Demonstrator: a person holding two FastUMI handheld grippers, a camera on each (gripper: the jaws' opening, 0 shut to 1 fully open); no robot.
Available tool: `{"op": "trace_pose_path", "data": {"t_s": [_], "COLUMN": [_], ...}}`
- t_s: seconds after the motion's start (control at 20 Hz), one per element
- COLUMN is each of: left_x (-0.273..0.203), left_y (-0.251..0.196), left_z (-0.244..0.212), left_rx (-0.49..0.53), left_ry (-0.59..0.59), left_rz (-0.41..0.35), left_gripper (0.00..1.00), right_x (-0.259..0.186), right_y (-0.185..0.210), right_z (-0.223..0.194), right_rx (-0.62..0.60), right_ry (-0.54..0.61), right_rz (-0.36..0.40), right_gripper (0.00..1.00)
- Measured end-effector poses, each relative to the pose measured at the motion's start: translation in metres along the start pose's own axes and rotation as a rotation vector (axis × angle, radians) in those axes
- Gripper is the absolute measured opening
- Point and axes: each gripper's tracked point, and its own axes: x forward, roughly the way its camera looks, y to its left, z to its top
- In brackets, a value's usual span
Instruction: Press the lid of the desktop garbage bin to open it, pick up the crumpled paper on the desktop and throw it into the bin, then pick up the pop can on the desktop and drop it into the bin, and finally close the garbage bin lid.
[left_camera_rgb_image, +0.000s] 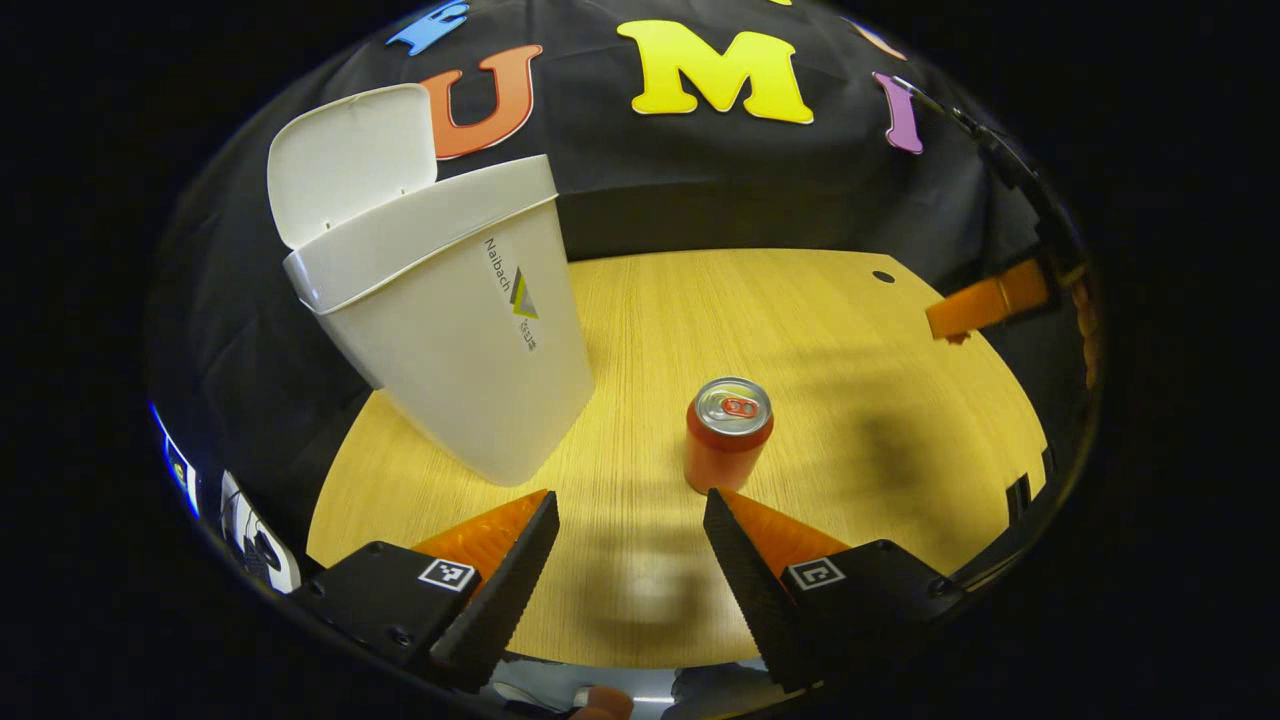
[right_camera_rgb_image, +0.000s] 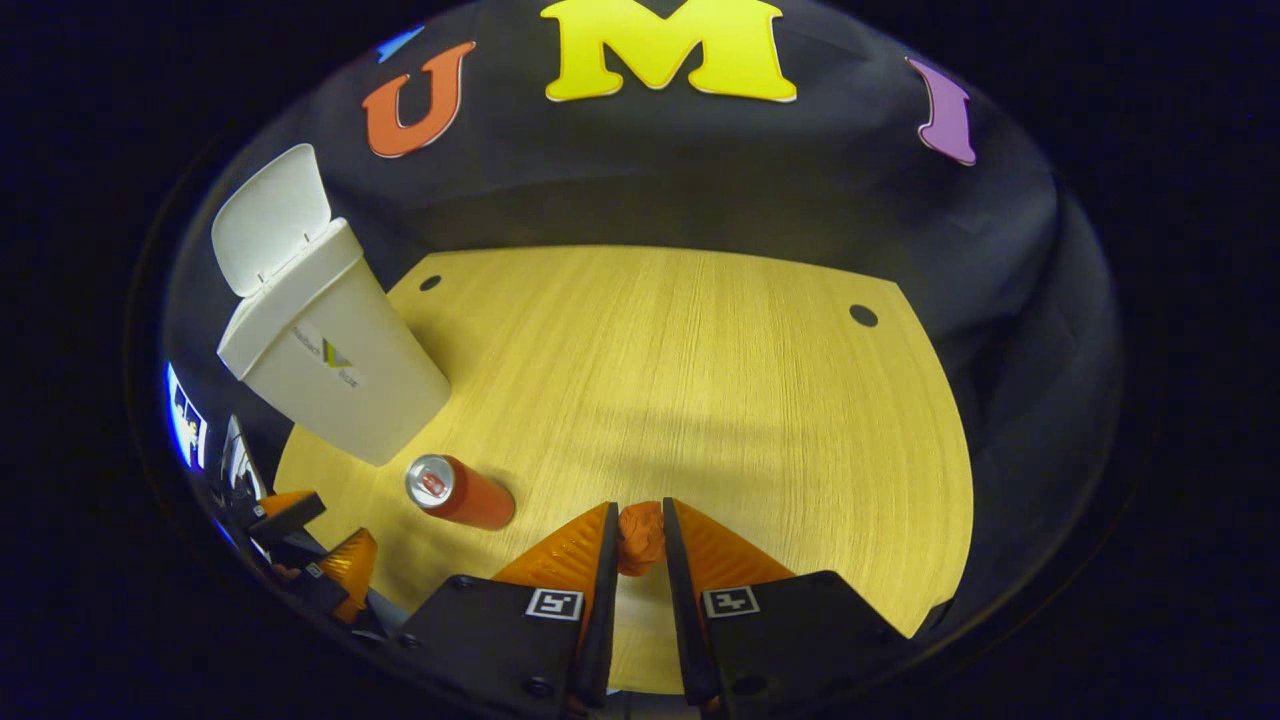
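Left gripper (left_camera_rgb_image: 630, 525): held low over the wooden desktop (left_camera_rgb_image: 820, 330), fingers spread wide with nothing between them. The pop can (left_camera_rgb_image: 728, 433) is seen upright just ahead of the fingertips, nearer the right-hand finger and apart from both. The garbage bin (left_camera_rgb_image: 470, 350) is placed to the left of the can, its lid (left_camera_rgb_image: 350, 160) raised.

Right gripper (right_camera_rgb_image: 638, 535): held low above the near edge of the desktop (right_camera_rgb_image: 700, 350), fingers drawn close together and pressed on the crumpled paper (right_camera_rgb_image: 640, 535), which is pinched at the tips.

In the right gripper view the left gripper (right_camera_rgb_image: 310, 545) is seen at the lower left edge, just beside the can (right_camera_rgb_image: 458, 491); the bin (right_camera_rgb_image: 330, 360) is placed beyond the can, lid (right_camera_rgb_image: 268, 215) up. In the left gripper view a finger of the right gripper (left_camera_rgb_image: 985, 305) is seen at the far right, well apart from the can.
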Motion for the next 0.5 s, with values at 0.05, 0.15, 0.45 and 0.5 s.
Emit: {"op": "trace_pose_path", "data": {"t_s": [0.05,0.15,0.45,0.5], "left_x": [-0.001,-0.002,-0.002,-0.002], "left_y": [-0.001,-0.006,-0.002,0.000], "left_z": [0.000,0.000,0.000,0.000], "left_rx": [0.010,0.021,0.024,0.022], "left_ry": [-0.007,-0.019,-0.017,-0.019], "left_rz": [-0.006,-0.030,-0.058,-0.061], "left_gripper": [0.97,0.97,0.97,0.97], "right_x": [-0.013,-0.036,-0.077,-0.080], "right_y": [0.006,0.020,0.068,0.082], "right_z": [0.017,0.048,0.111,0.123], "right_rx": [-0.005,-0.010,-0.054,-0.060], "right_ry": [-0.034,-0.100,-0.228,-0.254], "right_rz": [0.013,0.045,0.129,0.155], "right_gripper": [0.27,0.29,0.27,0.29]}}
